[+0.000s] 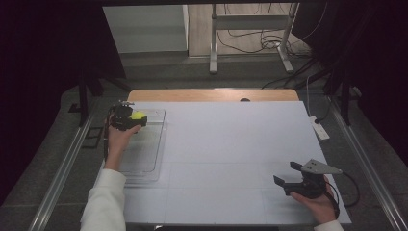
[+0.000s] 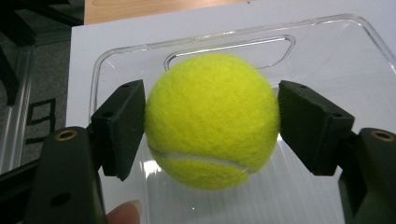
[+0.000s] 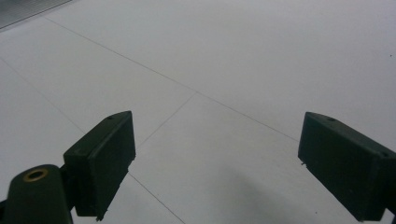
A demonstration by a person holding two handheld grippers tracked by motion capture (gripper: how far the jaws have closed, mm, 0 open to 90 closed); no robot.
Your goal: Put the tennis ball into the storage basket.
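The left gripper (image 1: 129, 118) has its fingers (image 2: 122, 126) clamped on a fuzzy yellow tennis ball (image 2: 212, 120) above the clear plastic tray (image 2: 327, 37) at nine o'clock on the white tabletop (image 1: 231, 144). The right gripper (image 1: 288, 175), at four o'clock, has its fingers spread with nothing between.

No text, label, brand or number can be read on anything here.

One tennis ball (image 2: 212, 121) and one clear plastic tray (image 2: 327, 32) sit at the table's left side. Two grippers are in use (each with two black jaws): the left gripper (image 2: 210, 126) and the right gripper (image 3: 217, 163).
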